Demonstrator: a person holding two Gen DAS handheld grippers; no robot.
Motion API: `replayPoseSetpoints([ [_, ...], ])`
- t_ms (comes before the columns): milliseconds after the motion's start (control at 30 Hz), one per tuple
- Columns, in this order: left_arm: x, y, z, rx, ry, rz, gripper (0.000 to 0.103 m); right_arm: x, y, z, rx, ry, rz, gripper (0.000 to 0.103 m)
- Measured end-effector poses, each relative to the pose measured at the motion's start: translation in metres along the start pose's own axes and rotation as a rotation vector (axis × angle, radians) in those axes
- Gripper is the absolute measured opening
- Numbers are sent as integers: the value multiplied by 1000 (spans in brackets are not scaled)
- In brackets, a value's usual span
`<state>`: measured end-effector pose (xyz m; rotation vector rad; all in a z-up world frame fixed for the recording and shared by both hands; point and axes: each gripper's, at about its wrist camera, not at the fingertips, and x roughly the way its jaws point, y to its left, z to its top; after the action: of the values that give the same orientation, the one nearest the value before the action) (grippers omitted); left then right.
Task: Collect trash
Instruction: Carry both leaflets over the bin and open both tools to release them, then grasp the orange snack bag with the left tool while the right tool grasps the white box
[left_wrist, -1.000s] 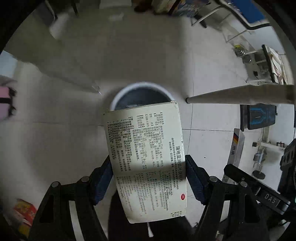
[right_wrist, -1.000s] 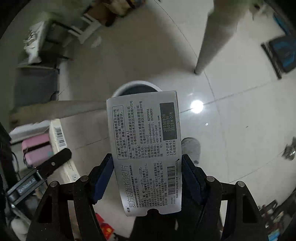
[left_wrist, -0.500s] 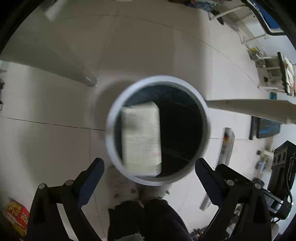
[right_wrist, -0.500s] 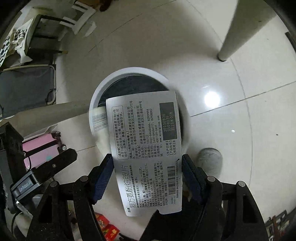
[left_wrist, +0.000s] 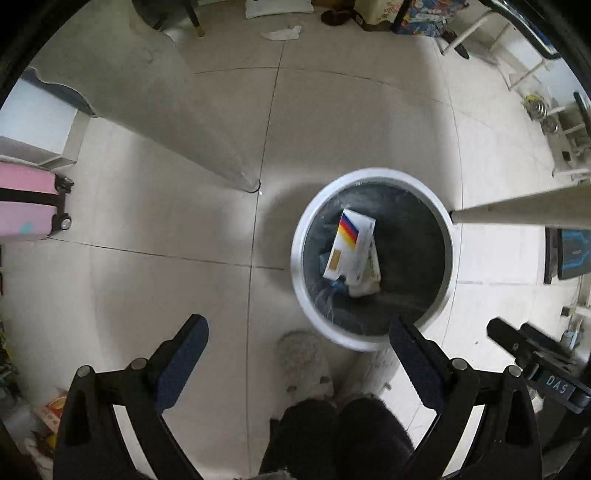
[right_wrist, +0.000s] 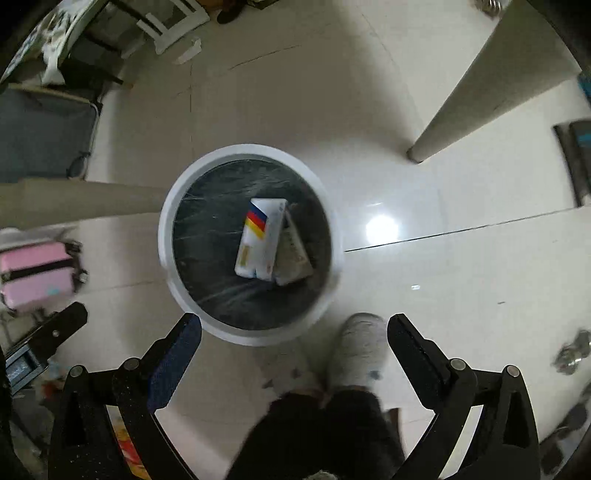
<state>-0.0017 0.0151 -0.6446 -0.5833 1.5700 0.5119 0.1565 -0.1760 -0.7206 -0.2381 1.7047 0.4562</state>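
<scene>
A round white trash bin (left_wrist: 369, 341) with a dark liner stands on the tiled floor; it also shows in the right wrist view (right_wrist: 251, 338). Inside lie a white box with a red, yellow and blue stripe (left_wrist: 351, 247) (right_wrist: 260, 240) and a pale printed box (left_wrist: 373, 273) (right_wrist: 293, 258) leaning beside it. My left gripper (left_wrist: 299, 332) is open and empty above the floor, left of the bin. My right gripper (right_wrist: 294, 325) is open and empty just above the bin's near rim.
Table legs (left_wrist: 524, 212) (right_wrist: 476, 85) stand close to the bin. A pink suitcase (left_wrist: 26, 203) (right_wrist: 37, 273) is at the left. The person's slippered feet (left_wrist: 304, 365) (right_wrist: 360, 347) are near the bin. Chairs and clutter line the far wall.
Both grippers opened and let go of their boxes, which fell into the bin. Both cameras pulled back and up from the bin.
</scene>
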Motion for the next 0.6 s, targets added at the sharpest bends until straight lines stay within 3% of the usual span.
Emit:
replayPoseSetpoints([
  [267, -55, -10, -28, 34, -2, 18, 100, -62, 13, -19, -86, -44, -105, 102],
  [600, -127, -9, -48, 37, -44, 7, 100, -156, 29, -43, -102, -92, -109, 102],
])
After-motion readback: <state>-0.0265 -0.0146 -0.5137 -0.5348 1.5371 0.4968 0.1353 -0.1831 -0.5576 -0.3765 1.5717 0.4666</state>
